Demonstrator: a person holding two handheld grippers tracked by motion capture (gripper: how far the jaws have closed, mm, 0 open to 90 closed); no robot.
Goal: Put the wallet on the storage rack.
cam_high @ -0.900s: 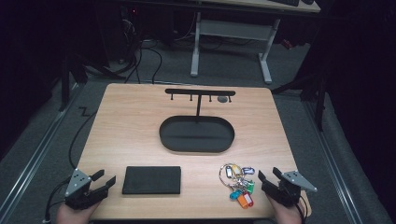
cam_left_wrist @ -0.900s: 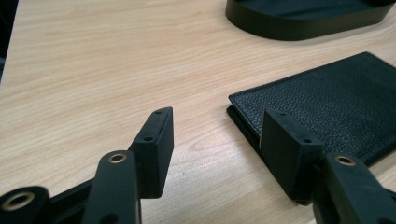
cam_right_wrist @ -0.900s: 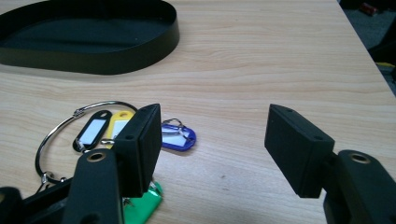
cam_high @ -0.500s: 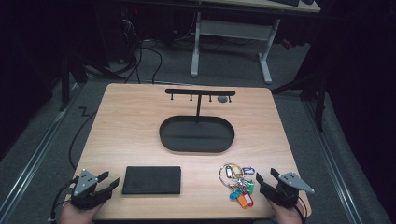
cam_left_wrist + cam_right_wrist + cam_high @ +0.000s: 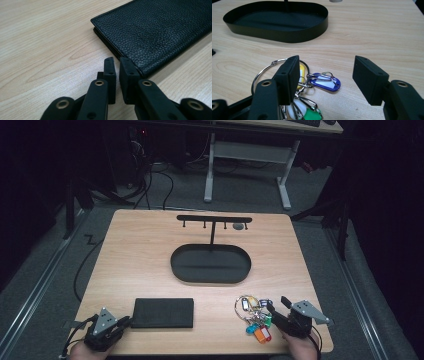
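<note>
A black leather wallet (image 5: 164, 312) lies flat near the table's front edge, left of centre. My left gripper (image 5: 125, 321) sits just left of it, low on the table. In the left gripper view the left gripper (image 5: 117, 61) is shut, with nothing between its jaws and its tips at the wallet's (image 5: 160, 27) near corner. A bunch of keys (image 5: 252, 312) with coloured tags lies at the front right. My right gripper (image 5: 277, 305) is open beside it. In the right gripper view the right gripper (image 5: 327, 61) is spread wide over the keys (image 5: 325, 83), pressing on nothing.
A black oval tray (image 5: 175, 265) sits mid-table, its wall (image 5: 287, 35) just beyond the keys. Behind it a black T-shaped stand (image 5: 214, 218) carries several hooks, with a small grey object (image 5: 239, 226) by its right end. The table's front edge is just behind both grippers.
The left gripper has drawn a little toward the front edge and its jaws have come together by the wallet's left end. The right gripper has barely moved.
</note>
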